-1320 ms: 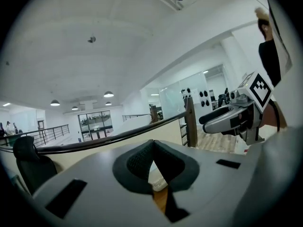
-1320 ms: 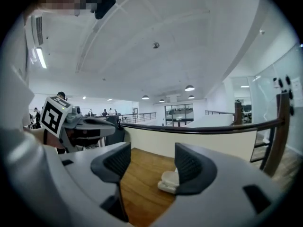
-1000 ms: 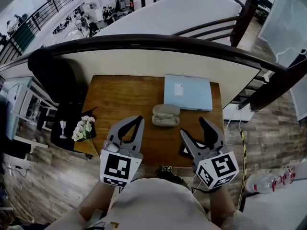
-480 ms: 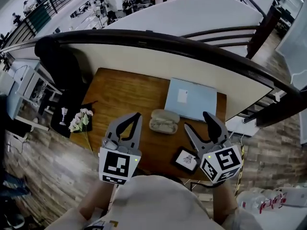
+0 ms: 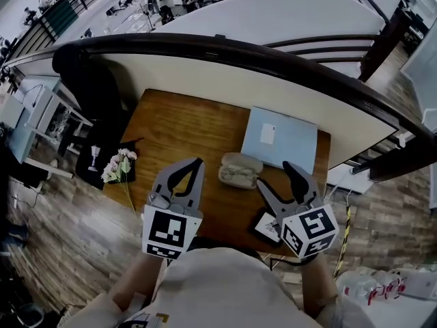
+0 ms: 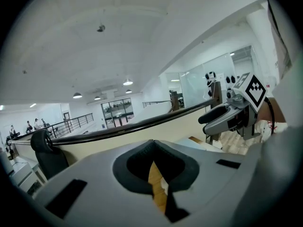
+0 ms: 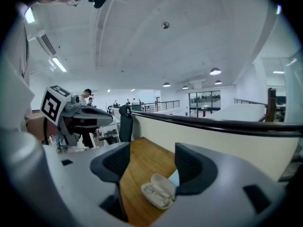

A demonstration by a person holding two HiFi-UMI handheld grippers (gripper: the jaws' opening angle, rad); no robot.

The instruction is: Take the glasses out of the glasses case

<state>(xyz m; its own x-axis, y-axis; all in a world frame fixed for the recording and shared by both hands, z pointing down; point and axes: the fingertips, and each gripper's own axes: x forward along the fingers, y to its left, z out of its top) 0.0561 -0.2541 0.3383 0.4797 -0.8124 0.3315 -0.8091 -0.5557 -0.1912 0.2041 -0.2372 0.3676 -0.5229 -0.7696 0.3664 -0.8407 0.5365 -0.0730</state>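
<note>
On the wooden table point(image 5: 177, 132), a pale glasses case point(image 5: 239, 171) lies open with the glasses inside it. The right gripper view shows the case point(image 7: 158, 190) and the glasses frame in its lower half. My left gripper point(image 5: 197, 163) hovers over the table's front edge, left of the case, its fingertips meeting and nothing held. In its own view the left gripper point(image 6: 152, 144) shows only a thin strip of wood between the pads. My right gripper point(image 5: 274, 177) hangs just right of the case, open and empty, and looks down at it point(image 7: 147, 163).
A light blue notebook point(image 5: 280, 137) lies behind the case at the table's back right. A small black-edged card point(image 5: 266, 227) sits at the front right edge. White flowers point(image 5: 117, 169) lie off the table's left side. A dark curved railing point(image 5: 225, 50) runs behind the table.
The head view has swung slightly, bringing the card at the front right into sight. Both grippers stay near the table's front edge; the case has not moved.
</note>
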